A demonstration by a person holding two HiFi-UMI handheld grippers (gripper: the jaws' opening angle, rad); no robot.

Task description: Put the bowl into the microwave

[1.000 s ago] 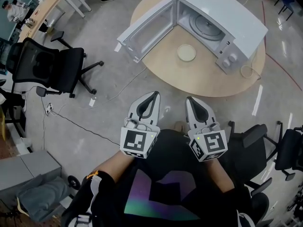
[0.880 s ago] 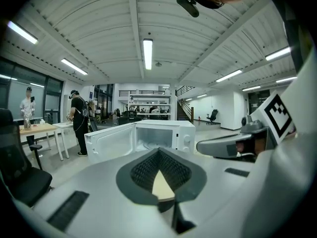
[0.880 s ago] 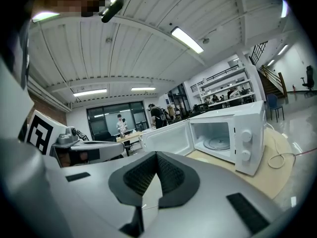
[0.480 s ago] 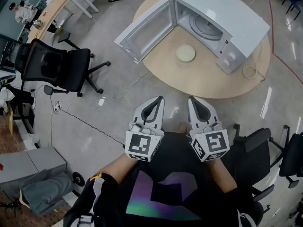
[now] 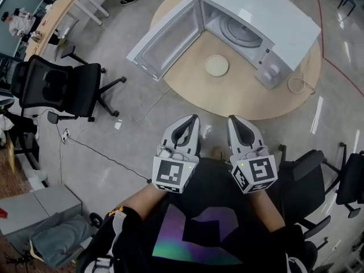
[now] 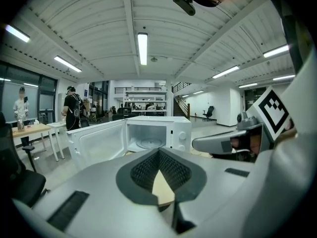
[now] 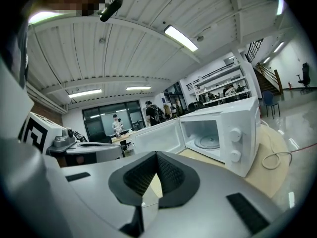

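A pale, shallow bowl (image 5: 216, 65) sits on the round wooden table (image 5: 239, 98), just in front of the white microwave (image 5: 267, 16). The microwave's door (image 5: 165, 41) hangs wide open to the left and its glass turntable (image 5: 242, 32) is bare. My left gripper (image 5: 191, 119) and right gripper (image 5: 235, 120) are side by side over the floor, well short of the table, both shut and empty. The left gripper view shows the open microwave (image 6: 153, 135) past the closed tips; so does the right gripper view, with the microwave (image 7: 218, 133) to the right. My own jaws hide the bowl in both gripper views.
A black office chair (image 5: 62, 87) stands left of the table, and more chairs (image 5: 310, 166) are at my right. A cable (image 5: 91, 147) trails over the floor. A coiled cord (image 5: 296, 85) lies on the table by the microwave. A grey box (image 5: 34, 206) is at lower left.
The head view has swung a little, so the table and microwave sit slightly further left. Both grippers stay shut, side by side in front of my body.
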